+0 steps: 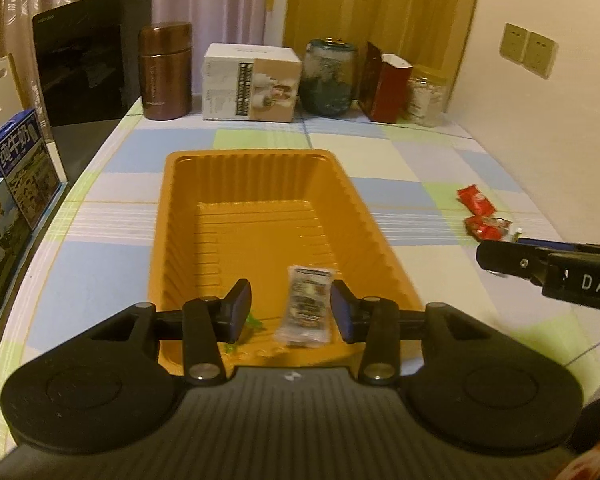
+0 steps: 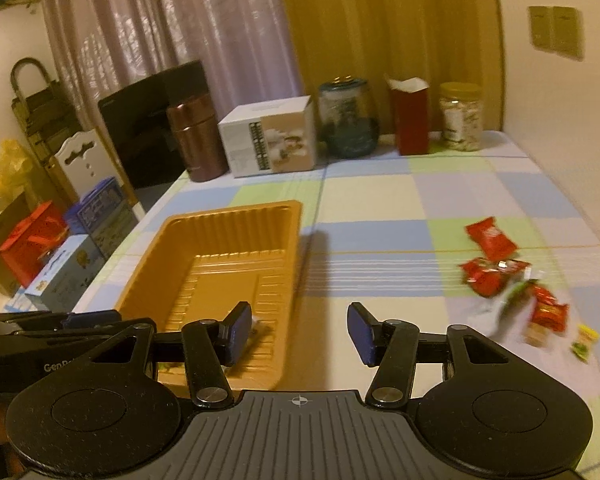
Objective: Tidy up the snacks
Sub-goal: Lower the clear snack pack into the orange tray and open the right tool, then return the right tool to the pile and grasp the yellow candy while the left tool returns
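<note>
An orange plastic tray (image 1: 260, 168) lies on the checked tablecloth; it also shows in the right wrist view (image 2: 220, 220). In it lie a grey-wrapped snack packet (image 1: 308, 306) and a small green piece (image 1: 256, 322). My left gripper (image 1: 291, 310) is open over the tray's near end, its fingers either side of the packet and apart from it. My right gripper (image 2: 300, 332) is open and empty just right of the tray; it also shows in the left wrist view (image 1: 496, 256). Several red snack packets (image 2: 492, 256) and a small yellow-green one (image 2: 586, 340) lie at the right.
At the table's back stand a brown flask (image 1: 166, 70), a white box (image 1: 250, 82), a glass jar (image 1: 330, 76), a red carton (image 1: 384, 82) and a jar of snacks (image 1: 426, 94). Milk boxes (image 1: 20, 168) and a black appliance (image 1: 94, 52) stand left. A wall is at the right.
</note>
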A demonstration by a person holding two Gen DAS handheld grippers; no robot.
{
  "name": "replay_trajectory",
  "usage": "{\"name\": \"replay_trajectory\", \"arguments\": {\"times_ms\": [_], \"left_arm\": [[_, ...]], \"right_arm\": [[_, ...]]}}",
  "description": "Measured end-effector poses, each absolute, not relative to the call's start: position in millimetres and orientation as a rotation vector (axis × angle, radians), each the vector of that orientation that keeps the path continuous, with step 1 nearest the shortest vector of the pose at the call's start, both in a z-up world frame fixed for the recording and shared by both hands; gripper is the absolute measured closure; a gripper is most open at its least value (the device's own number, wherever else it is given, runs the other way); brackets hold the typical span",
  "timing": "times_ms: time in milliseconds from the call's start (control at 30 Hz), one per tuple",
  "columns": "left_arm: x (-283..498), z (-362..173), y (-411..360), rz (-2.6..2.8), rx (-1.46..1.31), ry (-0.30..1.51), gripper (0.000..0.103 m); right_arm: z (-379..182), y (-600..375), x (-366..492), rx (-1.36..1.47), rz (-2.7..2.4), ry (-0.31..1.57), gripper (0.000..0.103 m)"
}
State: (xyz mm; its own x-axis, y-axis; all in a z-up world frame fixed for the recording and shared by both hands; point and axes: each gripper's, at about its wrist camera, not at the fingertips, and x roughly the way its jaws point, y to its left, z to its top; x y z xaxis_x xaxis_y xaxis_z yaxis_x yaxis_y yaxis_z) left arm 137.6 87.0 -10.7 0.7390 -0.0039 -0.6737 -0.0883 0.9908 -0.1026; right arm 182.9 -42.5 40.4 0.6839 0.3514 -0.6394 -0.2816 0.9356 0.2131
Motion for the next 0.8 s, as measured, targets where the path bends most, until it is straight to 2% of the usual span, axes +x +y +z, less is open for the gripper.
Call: {"name": "replay_trajectory", "arguments": {"times_ms": [267, 400, 500, 800], "left_arm": [[125, 0, 50, -0.016, -0.122, 0.722, 0.053], [125, 3, 29, -0.058, -0.115, 0.714, 0.043], [128, 3, 11, -0.091, -0.111, 0.713, 0.037], [146, -2, -38, -0.173, -0.073, 0.711, 0.025]], "right_arm": [[58, -85, 155, 0.111, 0.265, 0.702, 0.046], [64, -111, 142, 0.107, 0.198, 0.683, 0.038], [66, -133, 134, 0.101, 0.144, 0.675, 0.035], [58, -207, 121, 0.135, -0.009, 0.680, 0.033]]}}
